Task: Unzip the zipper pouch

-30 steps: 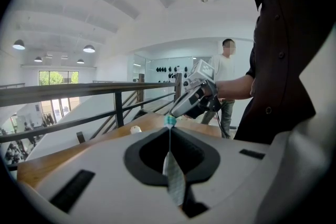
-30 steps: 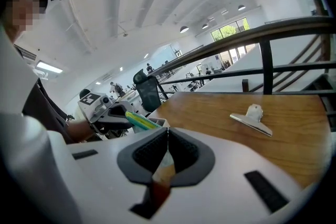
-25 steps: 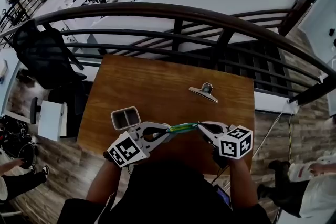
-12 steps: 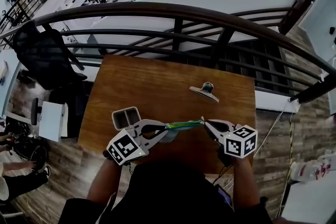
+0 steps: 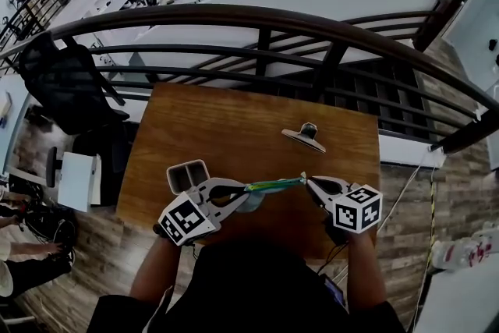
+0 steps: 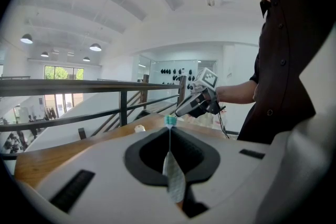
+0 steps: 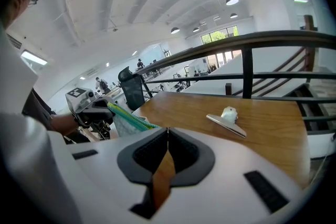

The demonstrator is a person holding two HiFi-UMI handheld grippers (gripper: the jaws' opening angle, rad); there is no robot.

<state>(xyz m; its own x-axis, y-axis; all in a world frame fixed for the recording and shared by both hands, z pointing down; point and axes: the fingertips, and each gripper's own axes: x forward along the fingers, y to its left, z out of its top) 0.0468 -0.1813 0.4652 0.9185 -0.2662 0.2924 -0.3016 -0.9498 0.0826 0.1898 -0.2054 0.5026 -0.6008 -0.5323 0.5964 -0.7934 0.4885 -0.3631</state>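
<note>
Over table (image 5: 234,129), pouch (image 5: 273,185) stretched; contents unclear; bin (image 5: 187,164) nearby

The zipper pouch (image 5: 269,186) has a green-and-yellow striped top edge over a pale grey-blue body. The left gripper (image 5: 248,189) and right gripper (image 5: 306,182) are white with black jaw pads, and each carries a cube of black-and-white square markers. The table (image 5: 234,129) is warm brown wood grain. At its two o'clock is a silvery clip (image 5: 304,137) with a white knob, and at nine o'clock a white-rimmed grey box (image 5: 186,175). The railing (image 5: 257,15) is dark brown.
</note>
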